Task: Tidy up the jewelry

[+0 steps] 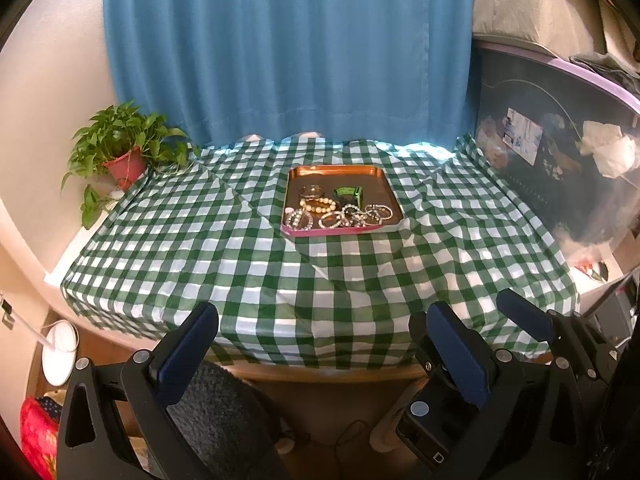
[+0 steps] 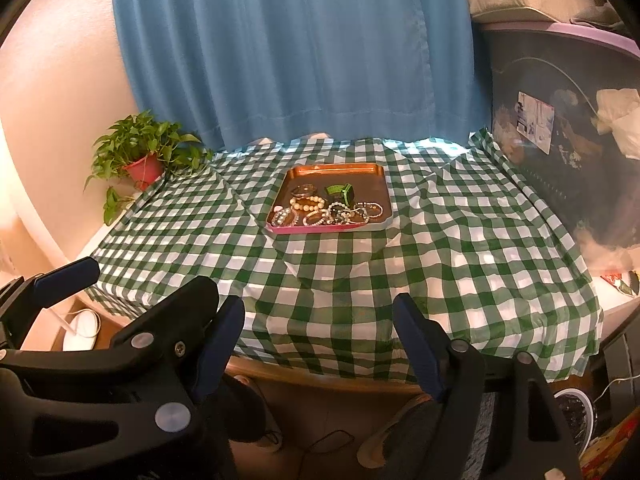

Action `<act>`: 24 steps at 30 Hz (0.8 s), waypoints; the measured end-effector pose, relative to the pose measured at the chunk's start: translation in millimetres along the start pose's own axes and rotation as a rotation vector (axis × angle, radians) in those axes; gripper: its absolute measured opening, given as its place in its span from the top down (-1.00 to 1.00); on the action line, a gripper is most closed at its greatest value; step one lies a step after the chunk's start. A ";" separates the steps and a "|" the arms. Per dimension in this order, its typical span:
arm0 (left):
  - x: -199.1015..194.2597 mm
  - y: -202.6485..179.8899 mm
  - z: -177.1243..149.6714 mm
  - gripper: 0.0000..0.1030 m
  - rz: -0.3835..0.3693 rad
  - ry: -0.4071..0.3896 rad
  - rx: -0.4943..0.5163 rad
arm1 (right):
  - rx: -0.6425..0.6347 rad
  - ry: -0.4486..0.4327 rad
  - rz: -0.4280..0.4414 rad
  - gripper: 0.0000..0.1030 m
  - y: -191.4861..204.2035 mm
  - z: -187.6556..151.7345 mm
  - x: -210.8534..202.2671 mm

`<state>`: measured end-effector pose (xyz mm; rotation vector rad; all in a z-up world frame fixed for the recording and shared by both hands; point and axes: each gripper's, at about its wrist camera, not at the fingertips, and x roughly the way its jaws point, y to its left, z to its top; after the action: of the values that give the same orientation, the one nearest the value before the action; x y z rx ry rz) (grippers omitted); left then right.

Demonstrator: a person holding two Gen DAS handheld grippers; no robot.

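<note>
Green-and-white gingham cloth (image 1: 200, 248), glossy and creased, drapes the table below a pleated blue curtain (image 1: 288, 48). At twelve o'clock rests a shallow copper-toned metal tray with a pink rim (image 1: 340, 171), heaped with beaded bracelets (image 1: 340, 216). The left gripper (image 1: 320, 340) and right gripper (image 2: 320, 340) hang wide apart, holding nothing, at six o'clock.

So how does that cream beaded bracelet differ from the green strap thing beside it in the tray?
The cream beaded bracelet is a ring of round pale beads lying flat; the green strap with black parts is a solid band, standing taller. The bracelet sits nearer the tray's middle, the strap further right. Both rest in the copper tray with a pink rim.
</note>
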<state>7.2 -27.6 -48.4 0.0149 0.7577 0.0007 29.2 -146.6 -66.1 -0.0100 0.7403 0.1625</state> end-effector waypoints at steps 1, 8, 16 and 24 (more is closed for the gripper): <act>0.0 0.0 0.1 -1.00 0.000 0.001 -0.002 | 0.001 0.001 0.000 -0.42 0.4 0.1 -0.1; -2.1 0.8 -0.9 -1.00 -0.002 0.003 -0.005 | 0.001 0.003 -0.002 -0.42 1.5 -0.1 -0.2; -2.6 -2.4 -1.2 -1.00 0.008 0.000 -0.003 | 0.012 0.010 0.018 -0.38 7.4 -5.4 -3.9; -6.4 -2.7 -2.8 -1.00 0.014 -0.010 0.007 | 0.016 0.016 0.019 -0.38 6.4 -5.4 -3.0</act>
<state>0.6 -30.3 -46.1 0.0269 0.7473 0.0117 22.5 -141.1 -67.7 0.0106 0.7578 0.1753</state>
